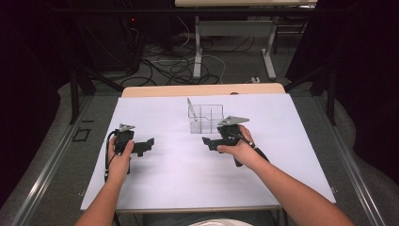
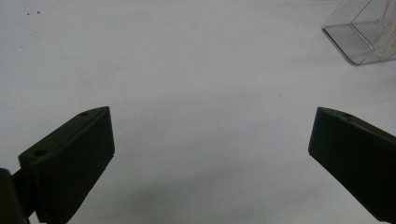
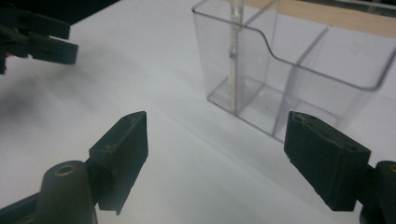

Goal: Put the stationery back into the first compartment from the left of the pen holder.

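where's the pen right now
The pen stands tilted in the left compartment of the clear organizer, near the middle of the white table in the high view, just beyond the right gripper.

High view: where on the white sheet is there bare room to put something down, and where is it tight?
Bare: the white sheet along the near edge, the stretch between the left gripper and right gripper, and the far left corner. Tight: around the clear plastic organizer holding a pen, with the right gripper just in front of it.
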Available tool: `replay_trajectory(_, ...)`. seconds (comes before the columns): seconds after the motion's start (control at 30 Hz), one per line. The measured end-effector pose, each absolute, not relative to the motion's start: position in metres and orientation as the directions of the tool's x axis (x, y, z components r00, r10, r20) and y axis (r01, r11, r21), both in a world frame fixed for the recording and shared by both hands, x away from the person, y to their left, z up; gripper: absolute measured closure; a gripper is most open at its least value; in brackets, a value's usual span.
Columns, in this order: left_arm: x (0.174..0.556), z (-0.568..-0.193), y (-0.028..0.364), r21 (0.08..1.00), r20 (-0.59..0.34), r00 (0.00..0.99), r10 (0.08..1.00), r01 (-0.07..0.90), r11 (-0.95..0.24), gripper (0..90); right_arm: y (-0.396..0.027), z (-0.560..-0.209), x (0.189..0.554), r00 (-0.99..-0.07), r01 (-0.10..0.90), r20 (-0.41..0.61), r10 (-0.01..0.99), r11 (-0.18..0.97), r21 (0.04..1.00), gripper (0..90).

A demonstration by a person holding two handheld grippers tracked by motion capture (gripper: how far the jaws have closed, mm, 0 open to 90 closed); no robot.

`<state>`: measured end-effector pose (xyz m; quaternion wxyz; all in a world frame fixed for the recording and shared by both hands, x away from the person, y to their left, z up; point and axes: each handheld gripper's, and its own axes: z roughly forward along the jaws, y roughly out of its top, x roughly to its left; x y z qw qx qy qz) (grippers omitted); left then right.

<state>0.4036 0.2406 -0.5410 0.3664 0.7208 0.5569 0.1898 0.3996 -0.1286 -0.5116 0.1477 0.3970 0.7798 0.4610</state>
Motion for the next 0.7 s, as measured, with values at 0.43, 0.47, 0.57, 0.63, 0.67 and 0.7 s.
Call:
replay_trajectory(0.43, 0.403, -0.541, 0.24, 0.736, -0.136, 0.304, 0.943, 0.668, -0.109, 0.3, -0.181, -0.529, 0.397, -0.544, 0.528, 0.141, 0.827, 0.207, 0.824, 16.5)
replay_trajectory(0.47, 0.403, -0.541, 0.24, 0.736, -0.137, 0.304, 0.943, 0.668, -0.108, 0.3, -0.185, -0.53, 0.398, -0.535, 0.534, 0.143, 0.833, 0.202, 0.821, 16.3)
replay_trajectory(0.57, 0.403, -0.542, 0.24, 0.738, -0.136, 0.305, 0.943, 0.666, -0.109, 0.3, -0.196, -0.531, 0.399, -0.505, 0.546, 0.143, 0.851, 0.187, 0.817, 16.1)
replay_trajectory(0.63, 0.403, -0.542, 0.241, 0.739, -0.137, 0.306, 0.942, 0.665, -0.108, 0.3, -0.203, -0.532, 0.399, -0.485, 0.549, 0.135, 0.864, 0.18, 0.816, 16.1)
replay_trajectory(0.67, 0.403, -0.542, 0.241, 0.739, -0.137, 0.306, 0.942, 0.665, -0.109, 0.3, -0.206, -0.532, 0.399, -0.466, 0.556, 0.138, 0.874, 0.168, 0.814, 16.1)
replay_trajectory(0.7, 0.403, -0.542, 0.241, 0.739, -0.137, 0.306, 0.942, 0.665, -0.109, 0.3, -0.21, -0.532, 0.399, -0.453, 0.559, 0.135, 0.881, 0.163, 0.813, 16.1)
